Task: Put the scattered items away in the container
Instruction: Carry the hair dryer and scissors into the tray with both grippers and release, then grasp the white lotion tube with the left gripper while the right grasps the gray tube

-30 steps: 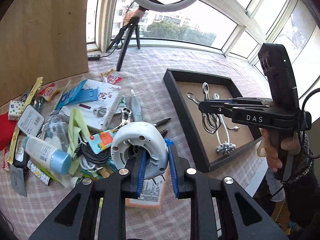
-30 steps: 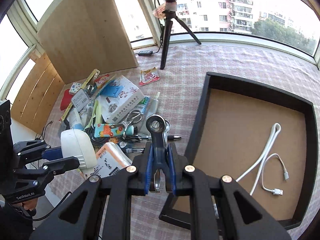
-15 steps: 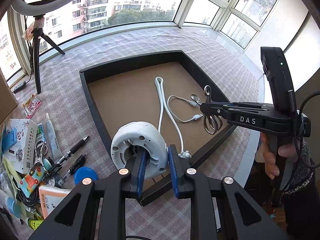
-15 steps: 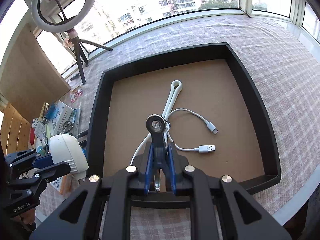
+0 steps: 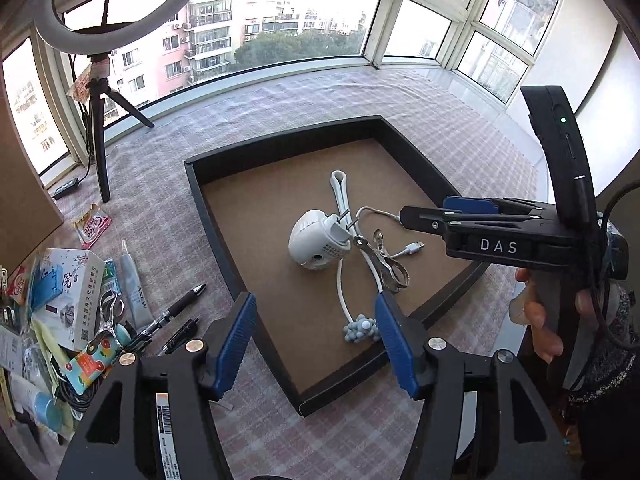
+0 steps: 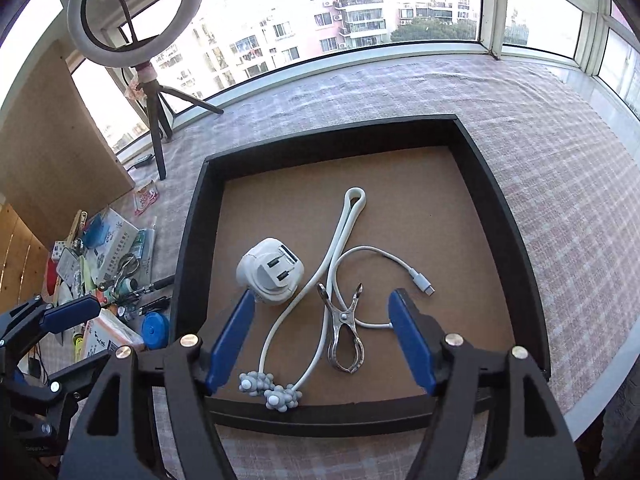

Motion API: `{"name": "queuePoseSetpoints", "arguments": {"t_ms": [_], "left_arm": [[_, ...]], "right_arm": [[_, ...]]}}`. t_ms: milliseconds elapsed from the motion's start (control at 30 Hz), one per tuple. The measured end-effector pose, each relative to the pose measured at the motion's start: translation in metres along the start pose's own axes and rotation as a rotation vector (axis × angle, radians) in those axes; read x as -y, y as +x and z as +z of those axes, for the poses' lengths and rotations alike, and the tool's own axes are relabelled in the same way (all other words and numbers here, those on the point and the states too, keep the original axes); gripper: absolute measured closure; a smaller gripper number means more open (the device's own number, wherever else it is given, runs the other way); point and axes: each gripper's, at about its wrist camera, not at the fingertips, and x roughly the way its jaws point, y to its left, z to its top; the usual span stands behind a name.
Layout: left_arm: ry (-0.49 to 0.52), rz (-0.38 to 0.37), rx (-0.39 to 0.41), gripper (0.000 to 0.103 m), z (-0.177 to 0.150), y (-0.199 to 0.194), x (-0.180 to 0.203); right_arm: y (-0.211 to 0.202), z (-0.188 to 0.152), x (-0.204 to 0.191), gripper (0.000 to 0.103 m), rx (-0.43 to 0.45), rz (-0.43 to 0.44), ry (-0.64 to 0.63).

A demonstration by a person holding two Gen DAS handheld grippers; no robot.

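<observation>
Since half a second ago both loads are released: left gripper and right gripper now gape wide, empty, above the tray's near rim. White plug adapter (prongs up) and metal clip lie inside the black tray, touching the white cable and beaded strap. Far more remains: pens, tube, box, the pile at left.

Both hand-held grippers wide open, empty.
</observation>
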Motion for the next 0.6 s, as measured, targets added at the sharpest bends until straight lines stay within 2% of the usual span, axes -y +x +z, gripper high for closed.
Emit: {"name": "queuePoseSetpoints", "arguments": {"t_ms": [167, 333, 600], "left_arm": [[-0.067, 0.037, 0.012, 0.044, -0.008, -0.012, -0.03], [-0.169, 0.107, 0.014, 0.044, -0.029, -0.03, -0.085], [-0.33, 0.278, 0.007, 0.044, -0.093, -0.077, -0.186]], "right_arm": [[0.008, 0.004, -0.024, 0.034, -0.019, 0.031, -0.044], [0.019, 0.01, -0.059, 0.034, -0.036, 0.07, -0.113], [0.033, 0.006, -0.132, 0.034, -0.081, 0.19, -0.268]]}}
